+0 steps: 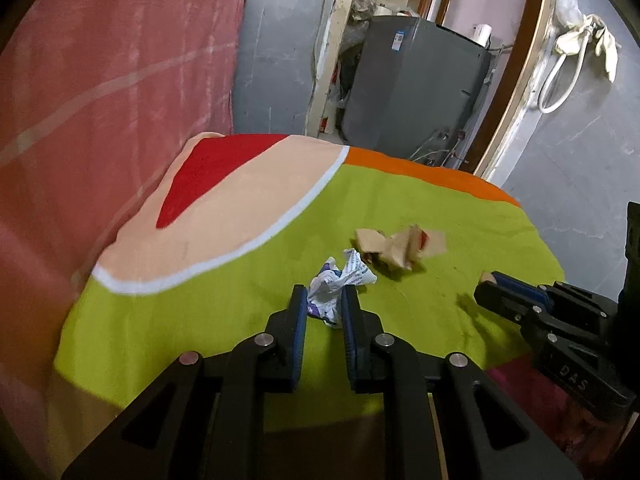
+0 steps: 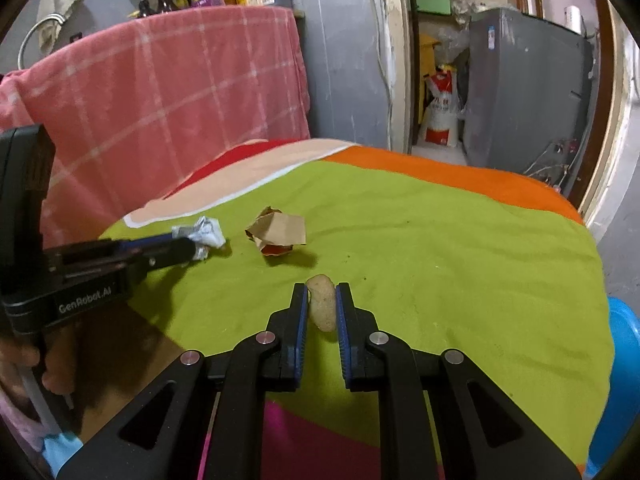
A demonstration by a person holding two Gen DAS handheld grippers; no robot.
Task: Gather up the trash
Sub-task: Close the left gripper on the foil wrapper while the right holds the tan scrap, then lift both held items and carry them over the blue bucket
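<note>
A crumpled white printed paper (image 1: pixel 344 274) sits between the pads of my left gripper (image 1: pixel 323 294), which is shut on it just over the green cloth (image 1: pixel 208 320). The right wrist view shows the same paper (image 2: pixel 210 232) at the tip of the left gripper (image 2: pixel 188 246). My right gripper (image 2: pixel 322 289) is shut on a pale tan scrap (image 2: pixel 323 304), whose tip shows in the left wrist view (image 1: pixel 486 276) in the right gripper (image 1: pixel 490 284). A crumpled brown paper with red print (image 1: pixel 400 246) (image 2: pixel 280 232) lies loose on the cloth beyond both grippers.
The table wears a cloth (image 2: pixel 440 260) of green, orange, peach and red. A pink checked cloth (image 2: pixel 180 92) drapes something tall behind on the left. A grey appliance (image 2: pixel 524 92) stands in the doorway beyond. A blue object (image 2: pixel 622 340) sits past the table's right edge.
</note>
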